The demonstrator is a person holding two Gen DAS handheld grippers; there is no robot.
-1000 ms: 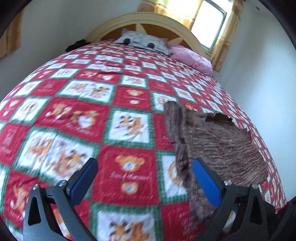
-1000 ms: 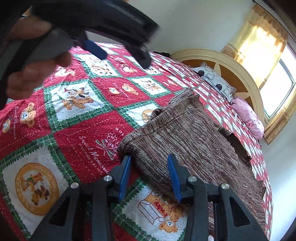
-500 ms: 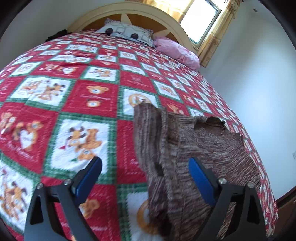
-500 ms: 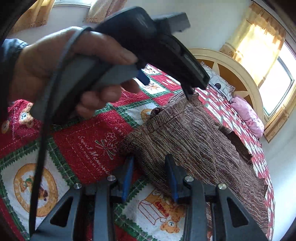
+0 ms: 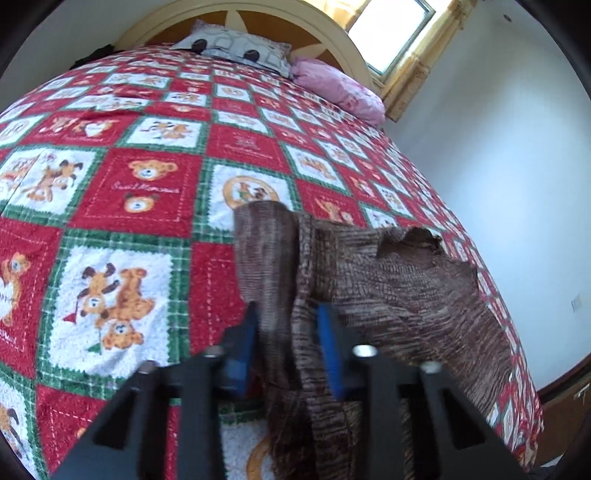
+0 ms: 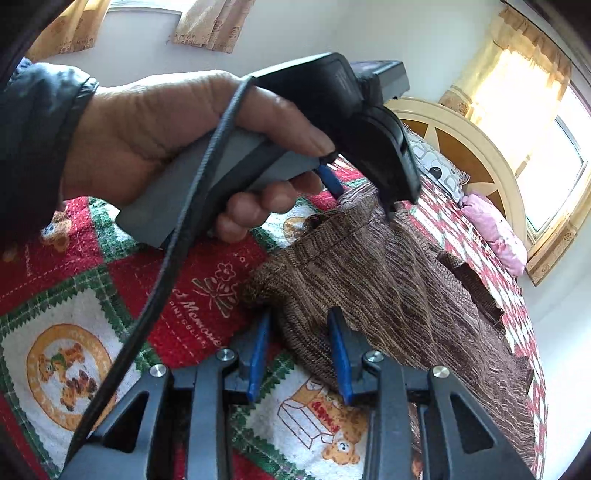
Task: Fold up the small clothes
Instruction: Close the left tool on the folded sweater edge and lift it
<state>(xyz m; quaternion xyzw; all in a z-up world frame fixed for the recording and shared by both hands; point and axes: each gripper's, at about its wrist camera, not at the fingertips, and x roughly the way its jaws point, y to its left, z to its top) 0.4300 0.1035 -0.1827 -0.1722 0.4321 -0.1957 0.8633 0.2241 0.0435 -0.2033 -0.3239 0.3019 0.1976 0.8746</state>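
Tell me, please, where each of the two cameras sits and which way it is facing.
Left wrist: on the left gripper, facing the headboard across the quilt; its fingers straddle a raised fold of the brown knit garment.
Right wrist: on the right gripper, low at the garment's near corner; the left hand holding its gripper fills the upper left.
Shared: garment, quilt, headboard, pink pillow.

Brown knit garment [image 6: 399, 280] lies spread on the bed, one edge bunched.
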